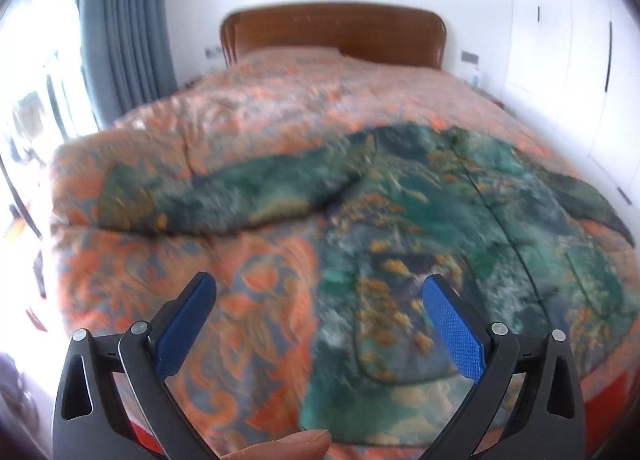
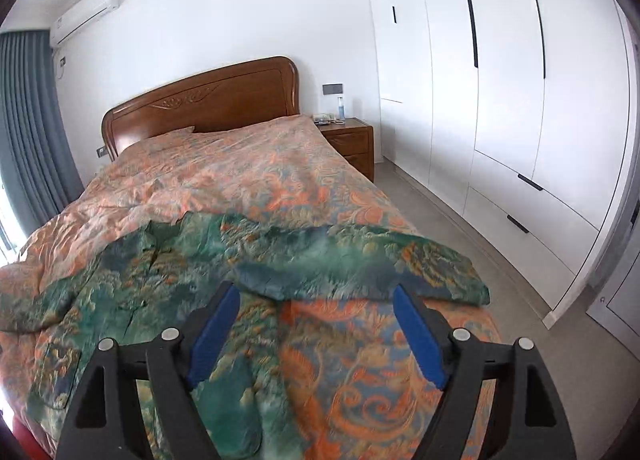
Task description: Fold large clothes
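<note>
You see a bed with an orange quilt point(image 2: 248, 168), wooden headboard point(image 2: 200, 104), nightstand point(image 2: 352, 140) carrying what may be a bottle, white wardrobe point(image 2: 500, 80), grey curtain point(image 2: 28, 120), air conditioner point(image 2: 86, 10).

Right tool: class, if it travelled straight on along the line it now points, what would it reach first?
Most likely the green patterned shirt spread on the bed: its near sleeve lies across the gap of the open, empty right tool. Depth is unclear, so the orange bedspread just before it might come first.
</note>
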### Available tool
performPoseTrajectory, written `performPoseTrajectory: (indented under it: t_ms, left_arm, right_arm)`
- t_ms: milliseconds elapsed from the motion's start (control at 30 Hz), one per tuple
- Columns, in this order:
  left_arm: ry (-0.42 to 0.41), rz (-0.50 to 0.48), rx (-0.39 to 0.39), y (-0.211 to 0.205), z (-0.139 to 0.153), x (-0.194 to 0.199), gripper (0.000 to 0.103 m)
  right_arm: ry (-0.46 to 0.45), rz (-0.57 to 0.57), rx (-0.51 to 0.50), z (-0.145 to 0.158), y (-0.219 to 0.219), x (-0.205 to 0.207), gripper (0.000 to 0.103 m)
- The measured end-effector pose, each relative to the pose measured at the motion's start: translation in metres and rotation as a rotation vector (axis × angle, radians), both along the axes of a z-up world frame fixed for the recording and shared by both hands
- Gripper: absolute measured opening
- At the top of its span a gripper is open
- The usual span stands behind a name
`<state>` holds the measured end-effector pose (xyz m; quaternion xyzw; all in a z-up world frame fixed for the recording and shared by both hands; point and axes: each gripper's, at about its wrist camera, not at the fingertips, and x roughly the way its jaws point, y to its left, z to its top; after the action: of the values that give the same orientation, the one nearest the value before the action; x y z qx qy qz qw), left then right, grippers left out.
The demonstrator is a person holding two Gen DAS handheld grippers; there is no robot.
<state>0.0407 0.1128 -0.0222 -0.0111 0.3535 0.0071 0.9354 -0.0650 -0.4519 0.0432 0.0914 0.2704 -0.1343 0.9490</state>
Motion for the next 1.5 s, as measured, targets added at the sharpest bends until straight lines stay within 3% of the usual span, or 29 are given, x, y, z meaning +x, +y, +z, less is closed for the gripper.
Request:
performPoseTrajectory:
  t_ms: [100,267,433,567,833,900,933,967,1033,1067,1133,1200,1300,1400,1500]
  left_arm:
    - [0.064,-0.006,-0.070,0.005,-0.007,0.001,0.103]
    - [0.077,0.009,-0.121,0.003,-0.012,0.000,0.103]
    - [0.108,0.001,-0.116,-0.009,-0.019,0.003,0.103]
    - [0.138,-0.013,-0.094,-0.021,-0.026,0.008,0.103]
    - [0.179,-0.016,-0.096,-0.034,-0.035,0.016,0.103]
    - [0.194,-0.019,-0.090,-0.037,-0.039,0.017,0.103]
    - [0.199,-0.020,-0.087,-0.037,-0.041,0.018,0.103]
    - [0.203,-0.020,-0.087,-0.037,-0.042,0.018,0.103]
    - [0.202,-0.020,-0.097,-0.036,-0.043,0.017,0.103]
    - [0.197,-0.019,-0.101,-0.034,-0.043,0.016,0.103]
    - [0.189,-0.015,-0.107,-0.031,-0.044,0.016,0.103]
    - [0.192,-0.013,-0.122,-0.027,-0.047,0.017,0.103]
    - [0.204,-0.009,-0.161,-0.021,-0.052,0.018,0.103]
    - [0.200,-0.009,-0.196,-0.014,-0.053,0.013,0.103]
    - [0.179,-0.003,-0.208,-0.006,-0.050,0.004,0.103]
  right_arm:
    - [-0.044,-0.069,0.105,0.001,-0.035,0.006,0.081]
    - [-0.138,-0.178,0.302,-0.012,-0.102,0.014,0.081]
    - [-0.046,-0.255,0.550,-0.080,-0.155,0.038,0.081]
    - [-0.039,-0.355,0.746,-0.140,-0.180,0.042,0.081]
    - [-0.124,-0.507,0.882,-0.200,-0.218,0.060,0.081]
    - [-0.156,-0.540,0.896,-0.206,-0.223,0.065,0.077]
    - [-0.163,-0.546,0.898,-0.207,-0.225,0.067,0.066]
    - [-0.160,-0.545,0.900,-0.208,-0.227,0.071,0.047]
    - [-0.094,-0.542,0.856,-0.202,-0.225,0.079,0.020]
    - [-0.062,-0.532,0.805,-0.193,-0.220,0.084,0.015]
    - [-0.035,-0.488,0.650,-0.159,-0.203,0.093,0.014]
    - [-0.066,-0.411,0.519,-0.116,-0.181,0.100,0.014]
    - [-0.128,-0.282,0.429,-0.056,-0.142,0.115,0.013]
    - [-0.174,-0.104,0.301,0.007,-0.069,0.146,0.013]
    - [-0.180,0.055,0.211,0.038,0.015,0.180,0.013]
